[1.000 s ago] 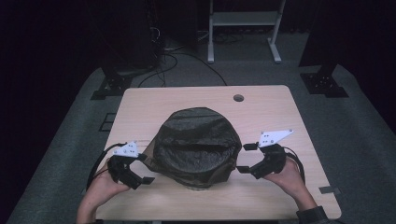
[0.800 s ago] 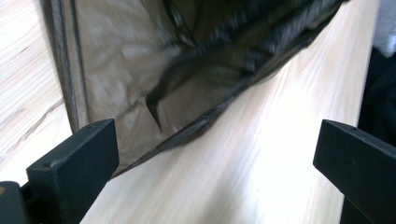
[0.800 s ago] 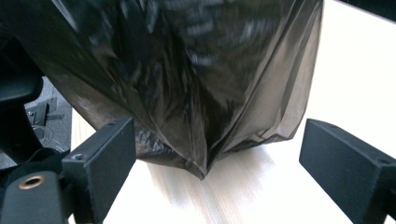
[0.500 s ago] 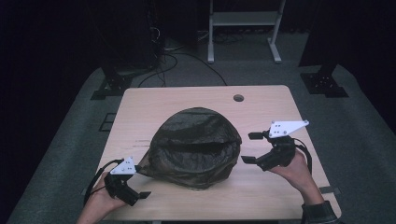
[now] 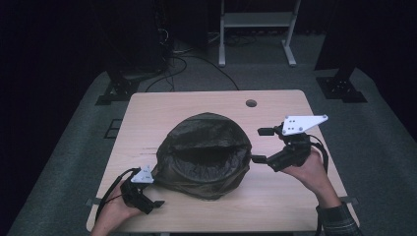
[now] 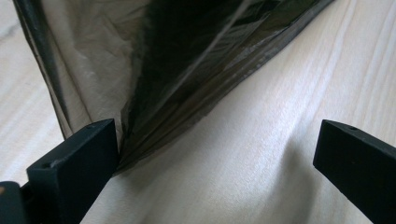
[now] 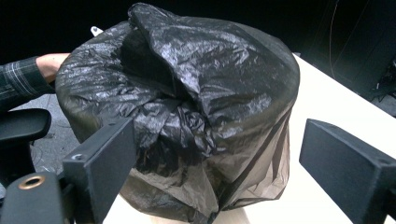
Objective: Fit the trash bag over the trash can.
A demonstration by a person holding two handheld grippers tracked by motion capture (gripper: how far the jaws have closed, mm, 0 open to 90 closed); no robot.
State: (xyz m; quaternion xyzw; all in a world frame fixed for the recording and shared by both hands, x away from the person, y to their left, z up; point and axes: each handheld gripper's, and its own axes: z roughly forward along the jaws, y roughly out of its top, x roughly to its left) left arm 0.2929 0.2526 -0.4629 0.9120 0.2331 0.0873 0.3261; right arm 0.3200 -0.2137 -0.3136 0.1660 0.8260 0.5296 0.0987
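Note:
A dark, crinkled plastic bag (image 5: 204, 155) is drawn over a round bin in the middle of the wooden table (image 5: 196, 105), and its top sags inward. My left gripper (image 5: 153, 191) sits open at the bag's near-left foot. In the left gripper view the left gripper (image 6: 212, 128) has one jaw against the thin bag film (image 6: 154, 70) and the other far off over bare wood. My right gripper (image 5: 256, 145) is open just right of the bag. Seen in the right gripper view, the right gripper (image 7: 217, 123) frames the bag (image 7: 187, 93) without touching it.
A small round hole (image 5: 251, 103) is in the table's far side. A white desk frame (image 5: 255, 19) and cables (image 5: 182, 61) lie on the floor beyond. In the right gripper view a hand (image 7: 49, 63) shows behind the bag and a black chair (image 7: 21, 126) at the left.
My left gripper has slid from the bag's left side toward the table's near edge. My right gripper has drawn away from the bag to the right and a little farther back.

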